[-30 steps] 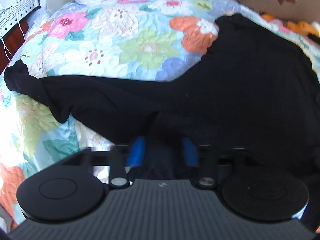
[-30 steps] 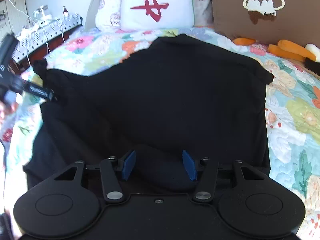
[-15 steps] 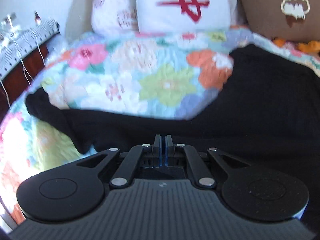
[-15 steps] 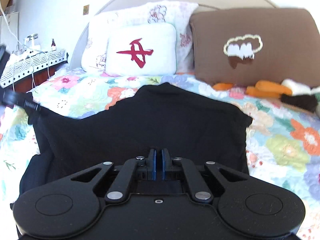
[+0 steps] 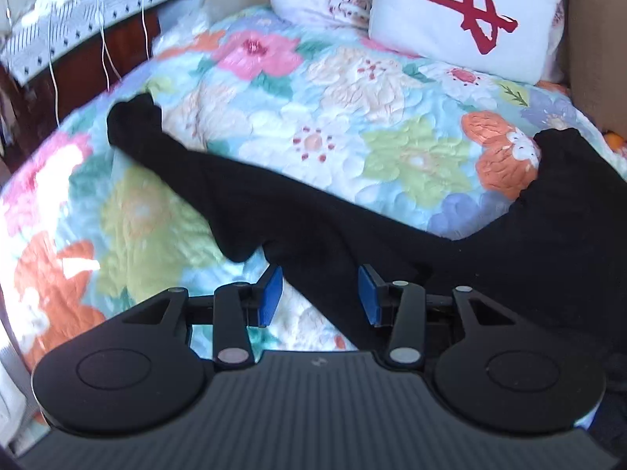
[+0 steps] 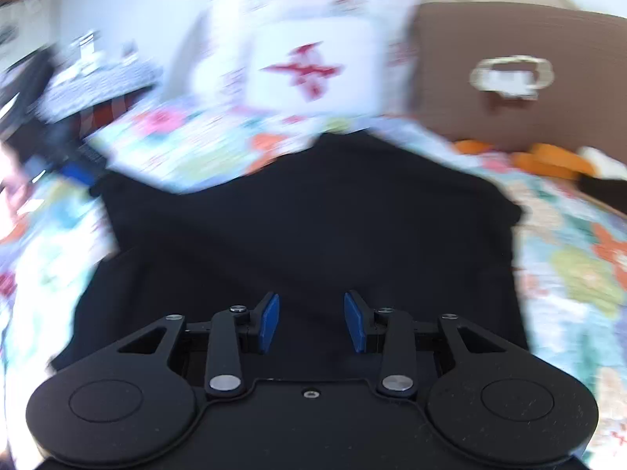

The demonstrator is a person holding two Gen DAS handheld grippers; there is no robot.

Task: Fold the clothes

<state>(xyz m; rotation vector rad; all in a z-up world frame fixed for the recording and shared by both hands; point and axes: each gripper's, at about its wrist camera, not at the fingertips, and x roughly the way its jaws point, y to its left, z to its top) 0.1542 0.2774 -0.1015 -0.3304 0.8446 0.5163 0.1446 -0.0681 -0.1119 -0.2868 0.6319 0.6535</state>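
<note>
Only my left view shows the black garment's sleeve [image 5: 164, 149] stretched across the quilt [image 5: 352, 117]; my left tongs [image 5: 319, 293] and right tongs [image 6: 311, 323] are opening, gripping nothing.

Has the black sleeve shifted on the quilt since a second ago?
Yes. The black sleeve now lies further from the nightstand, its cuff drawn toward the quilt's middle.

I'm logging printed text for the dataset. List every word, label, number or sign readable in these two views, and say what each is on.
No readable words or numbers in either view.
White pillow: one red brush-stroke sign, like a character; I cannot read it.
Brown pillow: a white cloud-shaped patch, blurred, no letters visible.
Left hand-held gripper body: one tiny mark, too small to read.
</note>
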